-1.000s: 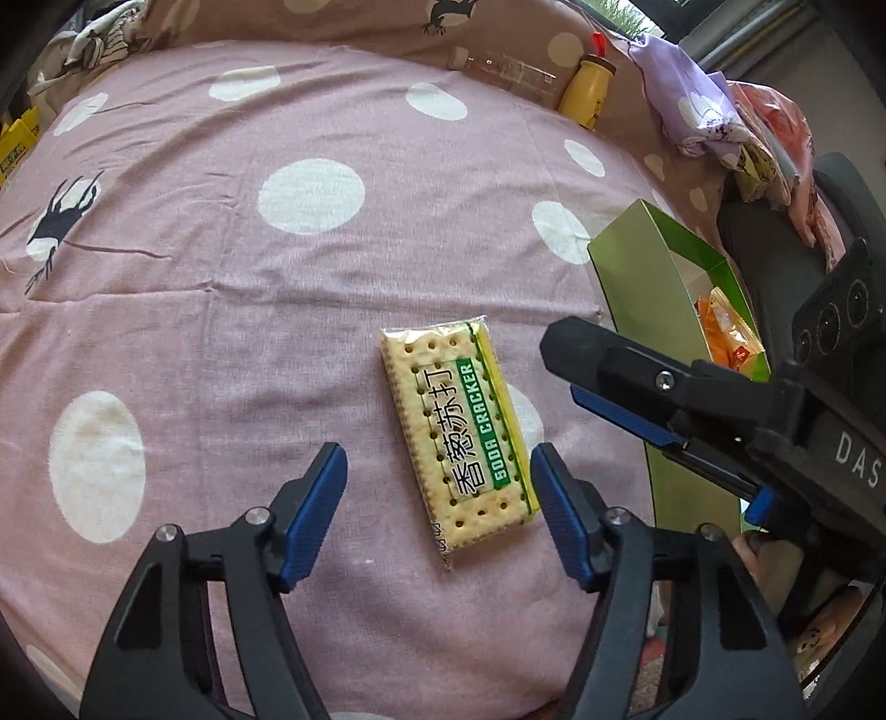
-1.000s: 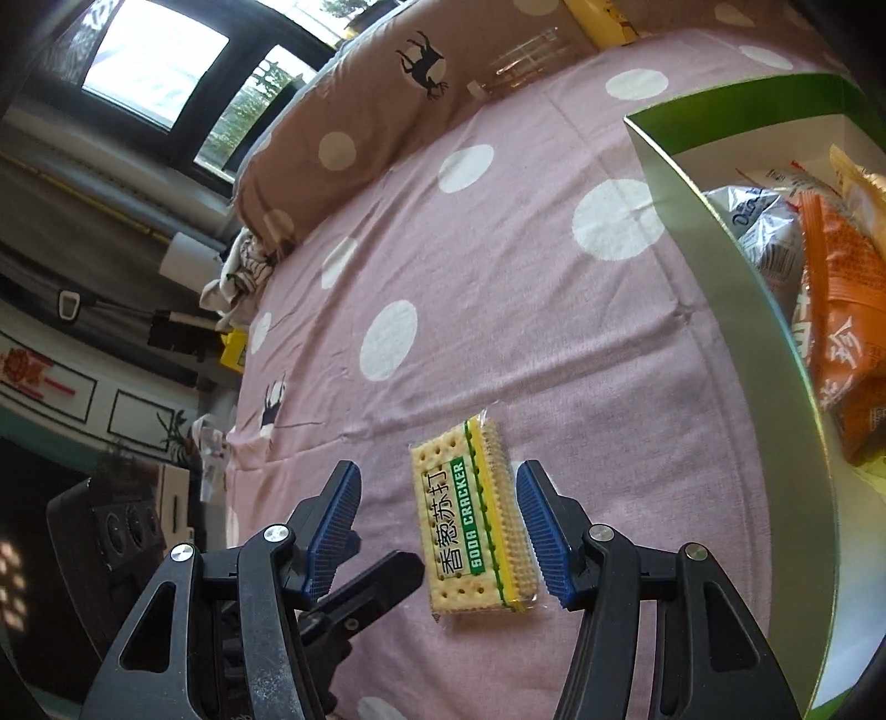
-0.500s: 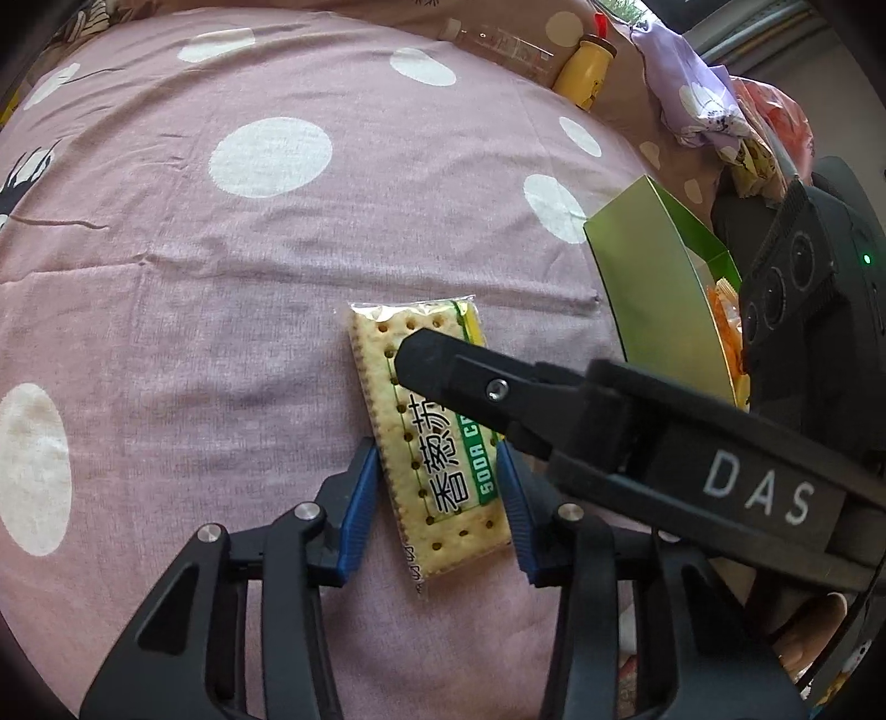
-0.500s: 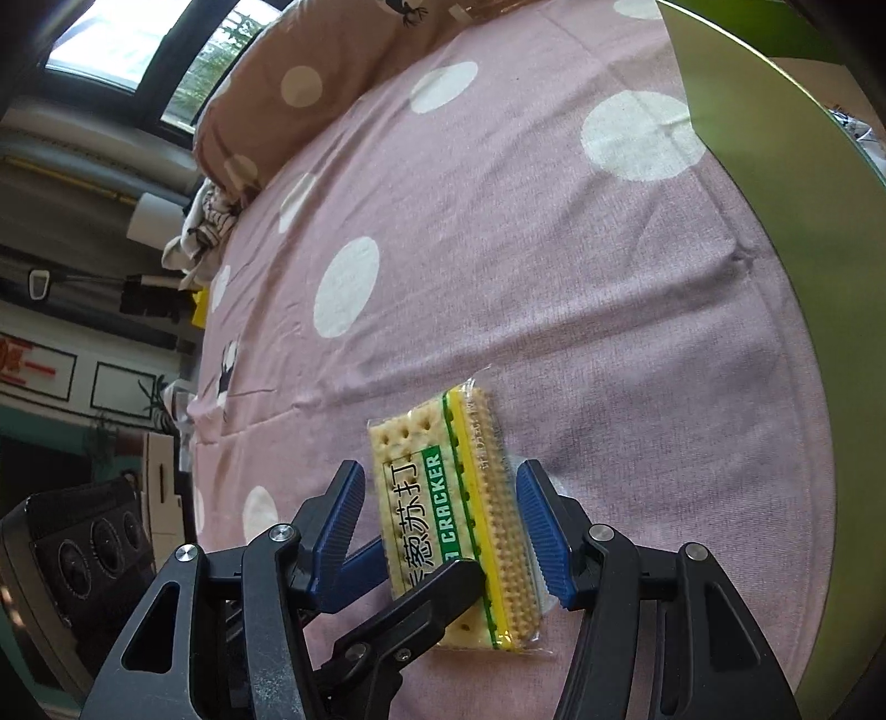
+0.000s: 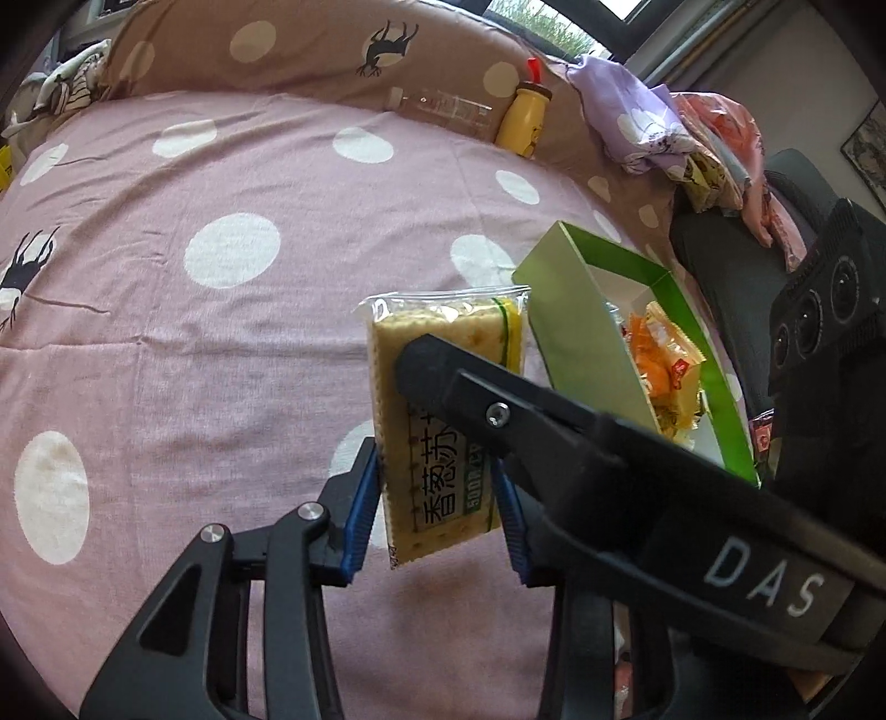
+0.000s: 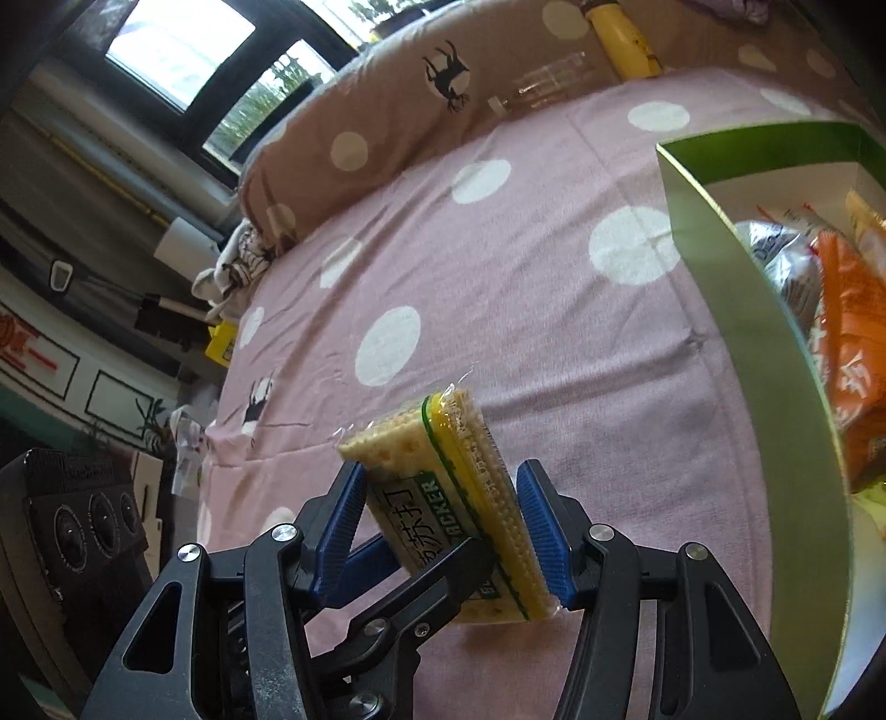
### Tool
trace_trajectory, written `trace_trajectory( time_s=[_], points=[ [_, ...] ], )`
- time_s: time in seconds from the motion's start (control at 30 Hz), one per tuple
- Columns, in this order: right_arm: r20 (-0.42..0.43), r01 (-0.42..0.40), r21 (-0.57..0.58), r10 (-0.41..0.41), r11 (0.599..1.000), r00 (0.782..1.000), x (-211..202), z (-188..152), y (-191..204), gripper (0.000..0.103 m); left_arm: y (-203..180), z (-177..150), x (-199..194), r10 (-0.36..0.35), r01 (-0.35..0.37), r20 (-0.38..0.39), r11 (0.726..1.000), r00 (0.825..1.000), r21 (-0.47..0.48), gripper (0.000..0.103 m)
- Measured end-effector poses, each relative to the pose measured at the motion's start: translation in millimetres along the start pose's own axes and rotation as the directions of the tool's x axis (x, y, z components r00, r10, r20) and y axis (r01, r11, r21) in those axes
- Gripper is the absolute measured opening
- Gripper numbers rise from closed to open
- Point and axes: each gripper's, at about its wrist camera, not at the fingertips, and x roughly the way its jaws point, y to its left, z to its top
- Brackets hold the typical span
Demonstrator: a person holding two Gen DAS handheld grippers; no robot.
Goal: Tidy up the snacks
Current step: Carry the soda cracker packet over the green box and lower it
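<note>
A pack of soda crackers (image 5: 443, 471) in clear wrap with a green and yellow label is lifted off the pink dotted bedspread (image 5: 194, 343). My left gripper (image 5: 437, 498) is shut on its sides. My right gripper (image 6: 443, 526) is also closed around the same pack (image 6: 443, 471), and its black finger crosses over the pack in the left wrist view. The green cardboard box (image 5: 587, 332) stands to the right, holding orange snack bags (image 5: 664, 360). It also shows in the right wrist view (image 6: 736, 288).
A brown dotted pillow (image 5: 310, 50) lies along the far edge, with a clear bottle (image 5: 443, 108) and a yellow bottle (image 5: 523, 119) against it. Crumpled clothes (image 5: 692, 138) and a dark chair (image 5: 736, 288) are beyond the box. Speakers (image 6: 83, 520) stand left of the bed.
Both grippers closed on the cracker pack, the left first, and lifted it off the bedspread. The pack now tilts up, nearer the green box.
</note>
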Motion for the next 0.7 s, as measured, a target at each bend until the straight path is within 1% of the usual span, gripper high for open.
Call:
trace_trajectory(
  time_s=[0.1,0.17,0.33,0.5,0.7],
  points=[
    [0.062,-0.009,-0.010,0.010,1.000,0.998,-21.0,1.6,1.7,0.060,-16.9,1.4,-11.4,-0.004,0.002,0.050,0.999,0.999,0.038,0.038],
    [0.100,-0.014,-0.010,0.015,1.000,0.995,-34.6,2.3,1.6,0.060,-28.2,2.5,-17.2,-0.019,0.014,0.077,0.998,0.997,0.060,0.038],
    [0.196,-0.009,-0.005,0.009,1.000,0.981,-70.0,2.8,-0.4,0.060,-58.9,4.4,-26.8,-0.055,0.039,0.126,0.992,0.990,0.124,0.038],
    [0.274,-0.006,0.027,-0.002,1.000,0.962,-99.3,2.8,-10.5,0.060,-86.8,5.6,-31.3,-0.096,0.064,0.152,0.978,0.984,0.200,0.038],
    [0.354,0.013,0.077,-0.040,0.997,0.935,-129.9,2.2,-29.8,0.060,-118.1,7.4,-24.5,-0.148,0.104,0.145,0.957,0.978,0.270,0.038]
  ],
)
